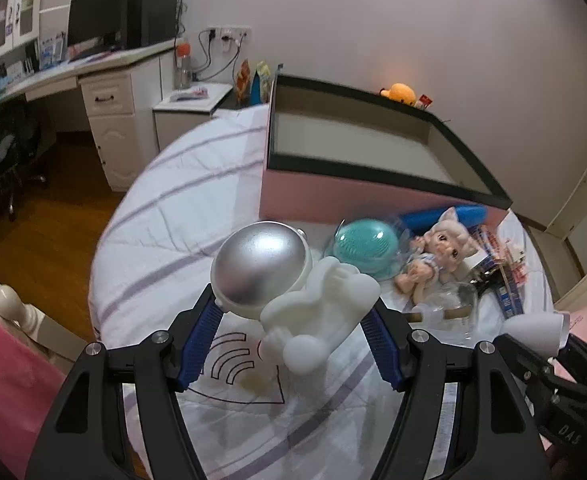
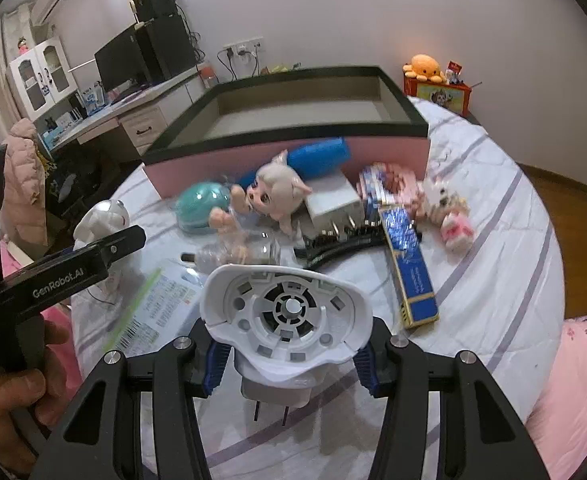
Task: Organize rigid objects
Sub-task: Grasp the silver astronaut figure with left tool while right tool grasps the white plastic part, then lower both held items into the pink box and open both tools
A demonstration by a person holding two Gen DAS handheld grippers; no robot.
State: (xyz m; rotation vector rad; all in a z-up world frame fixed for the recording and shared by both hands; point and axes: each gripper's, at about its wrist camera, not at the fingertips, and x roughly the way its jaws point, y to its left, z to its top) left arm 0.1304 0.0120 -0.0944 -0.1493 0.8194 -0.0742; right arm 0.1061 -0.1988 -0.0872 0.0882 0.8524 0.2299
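In the left wrist view, the left gripper (image 1: 293,320) pinched a white astronaut figure (image 1: 289,292) above the bed (image 1: 165,240), short of the pink box (image 1: 313,196). In the right wrist view, the right gripper (image 2: 289,360) clamped a white plug-in base (image 2: 287,320) over the bed, near the doll (image 2: 269,196).

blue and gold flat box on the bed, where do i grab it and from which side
Grip the blue and gold box across its narrow width, near the gold-trimmed end closest to the camera, coming down from above. It lies flat on the bedsheet, long and thin. Its far end sits against the black comb and the toy pile, so the near half looks freer.
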